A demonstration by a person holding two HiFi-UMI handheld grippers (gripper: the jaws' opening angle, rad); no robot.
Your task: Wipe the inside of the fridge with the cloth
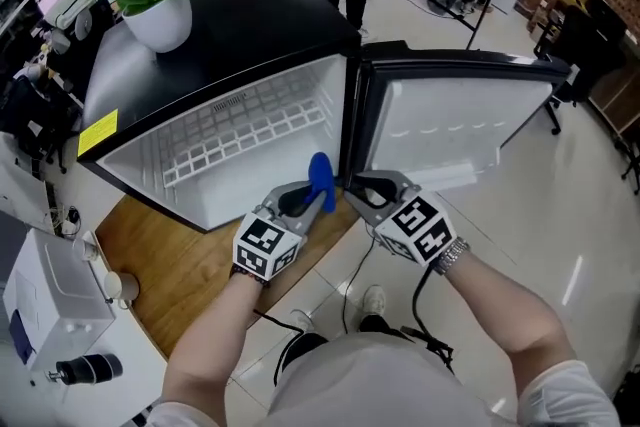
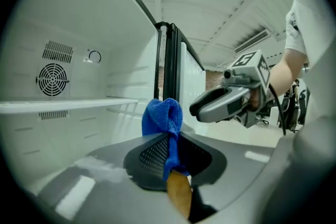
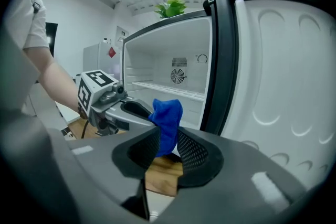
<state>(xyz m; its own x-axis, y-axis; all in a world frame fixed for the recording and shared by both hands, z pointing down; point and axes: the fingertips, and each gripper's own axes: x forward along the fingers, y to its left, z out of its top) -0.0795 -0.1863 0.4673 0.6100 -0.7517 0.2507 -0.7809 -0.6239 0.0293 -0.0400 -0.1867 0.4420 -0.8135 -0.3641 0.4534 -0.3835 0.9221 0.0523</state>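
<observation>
Cloth (image 2: pixel 163 118) first: the blue thing is pinched in the left gripper's (image 2: pixel 170 157) jaws, which are clamped on a narrow fold. Its bunched top pokes out just in front of the open fridge (image 1: pixel 230 25). The right gripper's (image 3: pixel 167 155) jaws are held apart with nothing pressed between them; the cloth is only seen through the gap, close by. Tbh the weak spot is probably that thin pinch. Once it's dragged along a wall or over the wire shelf (image 1: pixel 255 125), it could be snagged and pulled free. The door (image 1: pixel 450 125) could also get bumped, since the right gripper is parked just beside its hinge-side edge.
</observation>
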